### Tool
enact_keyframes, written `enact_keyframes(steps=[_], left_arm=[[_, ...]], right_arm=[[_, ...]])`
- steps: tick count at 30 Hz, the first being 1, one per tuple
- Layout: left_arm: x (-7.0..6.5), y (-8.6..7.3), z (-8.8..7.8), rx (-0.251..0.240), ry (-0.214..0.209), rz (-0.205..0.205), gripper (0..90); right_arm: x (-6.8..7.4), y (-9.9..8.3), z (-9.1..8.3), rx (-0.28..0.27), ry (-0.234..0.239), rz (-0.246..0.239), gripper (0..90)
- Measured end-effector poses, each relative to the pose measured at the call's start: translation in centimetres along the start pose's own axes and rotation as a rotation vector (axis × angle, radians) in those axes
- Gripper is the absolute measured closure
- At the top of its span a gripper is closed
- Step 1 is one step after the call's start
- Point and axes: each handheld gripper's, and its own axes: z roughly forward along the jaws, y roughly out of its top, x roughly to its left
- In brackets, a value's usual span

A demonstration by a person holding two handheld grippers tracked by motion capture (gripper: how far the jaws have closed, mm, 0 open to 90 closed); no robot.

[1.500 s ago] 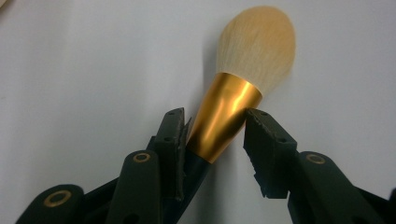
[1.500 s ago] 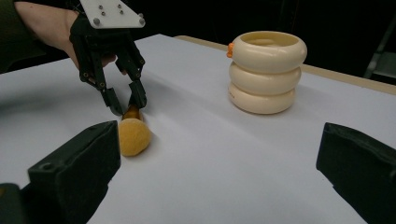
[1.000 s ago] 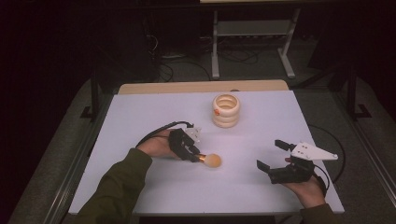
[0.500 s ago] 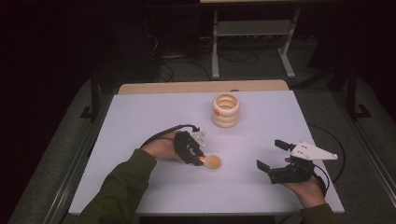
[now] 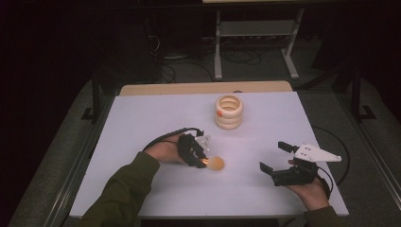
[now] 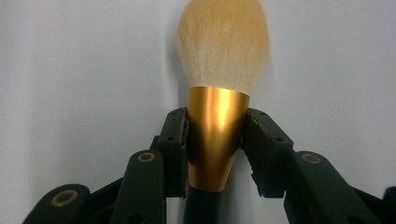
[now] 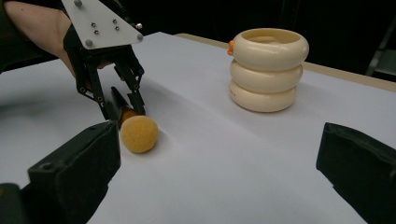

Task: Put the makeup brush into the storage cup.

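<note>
on the white table (image 5: 142, 123), left gripper (image 5: 201, 158) angled low — jaws clamped on makeup brush (image 6: 219, 116), right gripper (image 5: 274, 166) jaws wide, empty

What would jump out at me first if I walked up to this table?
Probably the fluffy makeup brush, its gold collar pinched in the left gripper near the middle of the white table. Behind it, toward the far edge, stands a cream ribbed holder like three stacked rings. At the near right the right gripper gapes open, holding nothing.

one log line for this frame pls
left tool: shut on brush, bristles on table | right tool: open, idle | ringed holder: upright, apart
</note>
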Motion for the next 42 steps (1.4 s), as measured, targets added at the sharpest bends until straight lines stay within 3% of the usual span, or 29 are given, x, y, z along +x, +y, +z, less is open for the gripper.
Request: enact_keyframes(steps=[8,12,22,32,36,42], left_arm=[[-0.1,0.2,0.0,0.009,0.006,0.005,61.6],[0.0,0.4,0.0,0.012,0.029,0.011,57.3],[0.0,0.9,0.4,0.000,0.008,0.018,60.8],[-0.1,0.9,0.3,0.005,0.016,0.033,62.2],[-0.2,0.9,-0.1,-0.004,0.019,0.025,62.2],[-0.1,0.8,-1.9,-0.075,0.052,-0.014,62.3]], right_arm=[[0.0,0.0,0.0,0.001,0.001,-0.001,0.0],[-0.1,0.0,0.1,0.000,0.000,-0.001,0.0],[-0.1,0.0,-0.1,-0.002,-0.002,-0.001,0.0],[-0.1,0.0,0.0,0.001,-0.002,-0.001,0.0],[-0.1,0.0,-0.1,-0.003,-0.002,-0.002,0.0],[-0.1,0.0,-0.1,-0.004,-0.002,0.000,0.0]])
